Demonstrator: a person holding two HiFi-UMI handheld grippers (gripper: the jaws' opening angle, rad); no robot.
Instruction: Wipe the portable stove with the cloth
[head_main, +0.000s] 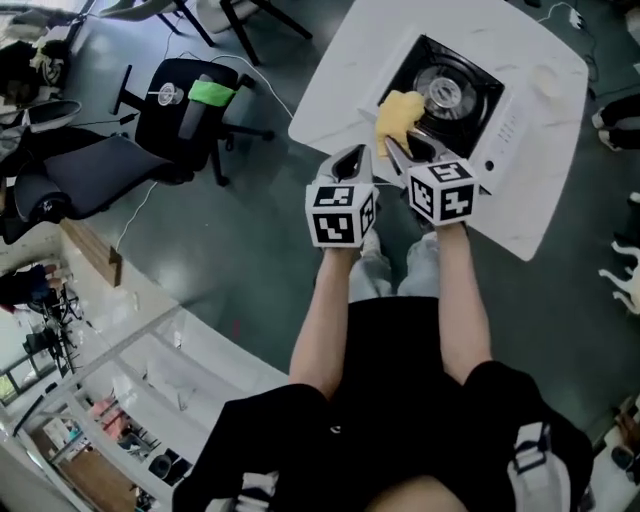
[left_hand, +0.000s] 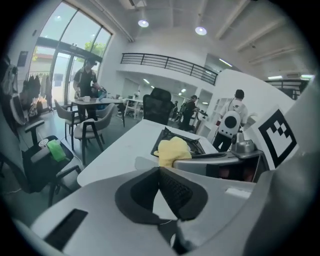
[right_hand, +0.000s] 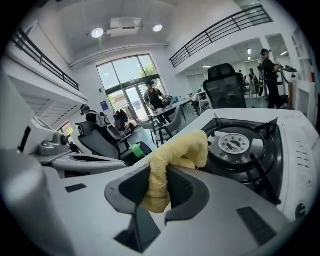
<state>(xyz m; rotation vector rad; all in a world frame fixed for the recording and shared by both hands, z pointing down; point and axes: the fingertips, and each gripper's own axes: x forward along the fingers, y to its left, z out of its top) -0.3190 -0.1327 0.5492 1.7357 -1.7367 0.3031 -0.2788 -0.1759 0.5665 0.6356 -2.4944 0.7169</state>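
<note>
Wiping step, apparently just starting: right gripper (right_hand: 159, 190) fingers are pinching bunched yellow terry cloth (right_hand: 180, 147), its length running ahead of them onto the near-left corner of the black-topped white portable stove (right_hand: 240, 145). Left gripper (left_hand: 160, 175) fingers are sitting pressed together, empty. Next move is calling for dragging the cloth forward-right across the burner. Stove's long axis is lying crosswise to the fingers, its control panel to their right.

stove (head_main: 447, 95) on table (head_main: 540, 200) | cloth (head_main: 398, 115) on stove's left edge | chair (head_main: 190, 115) left of table
</note>
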